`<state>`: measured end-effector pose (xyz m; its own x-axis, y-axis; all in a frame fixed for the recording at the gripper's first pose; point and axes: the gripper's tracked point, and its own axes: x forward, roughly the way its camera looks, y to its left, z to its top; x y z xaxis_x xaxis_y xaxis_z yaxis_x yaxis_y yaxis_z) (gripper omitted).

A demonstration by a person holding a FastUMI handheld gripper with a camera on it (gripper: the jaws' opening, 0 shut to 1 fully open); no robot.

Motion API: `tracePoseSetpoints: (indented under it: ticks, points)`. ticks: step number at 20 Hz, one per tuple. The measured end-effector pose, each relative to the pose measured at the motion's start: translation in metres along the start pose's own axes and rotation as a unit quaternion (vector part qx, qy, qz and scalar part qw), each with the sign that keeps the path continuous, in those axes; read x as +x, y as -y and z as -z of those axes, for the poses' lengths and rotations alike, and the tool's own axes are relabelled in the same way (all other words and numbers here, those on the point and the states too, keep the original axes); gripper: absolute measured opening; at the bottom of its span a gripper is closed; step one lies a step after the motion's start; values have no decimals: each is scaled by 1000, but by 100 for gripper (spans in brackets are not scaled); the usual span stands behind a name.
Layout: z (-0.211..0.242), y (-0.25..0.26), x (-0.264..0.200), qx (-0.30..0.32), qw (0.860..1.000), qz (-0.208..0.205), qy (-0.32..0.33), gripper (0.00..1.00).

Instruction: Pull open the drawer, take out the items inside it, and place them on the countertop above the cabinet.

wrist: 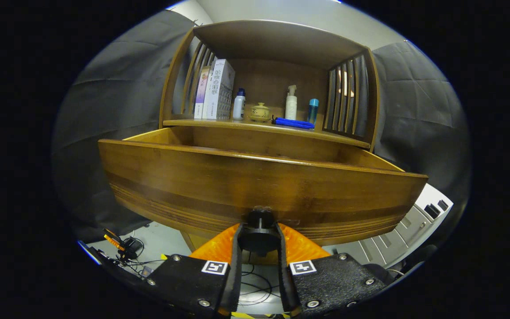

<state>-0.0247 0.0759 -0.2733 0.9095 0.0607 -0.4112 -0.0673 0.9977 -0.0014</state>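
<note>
The drawer (255, 186) is warm brown wood with a darker band across its front and fine parallel grooves along the lower edge; its knob (260, 226) is black, held between the tongs (259, 241). The cabinet (277, 44) is the same brown, with slatted side panels. On the surface (219, 124) above the drawer stand white and lilac books (214, 90), a white bottle with a dark blue cap (239, 104), a pale yellow-beige jar (260, 112), a white pump bottle (291, 103), a turquoise-blue bottle (313, 110) and a bright blue flat item (294, 123). The tongs carry black-and-white square markers (214, 267). The floor is pale grey.
</note>
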Motion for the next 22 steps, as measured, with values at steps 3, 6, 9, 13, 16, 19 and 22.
tracePoseSetpoints:
  ticks: [3,6,9,13,16,19,22]
  points:
    - [-1,0,1,-1,1000,-4,1,40]
    - [-1,-1,-6,-12,1000,-20,6,44]
    - [-23,-10,-20,22,997,-53,49,84]
    - [-65,1,-38,46,994,-63,81,96]
    - [-105,16,-40,51,992,-55,102,96]
    - [-132,34,-28,30,995,-28,89,96]
    - [-157,40,-3,21,997,-8,68,96]
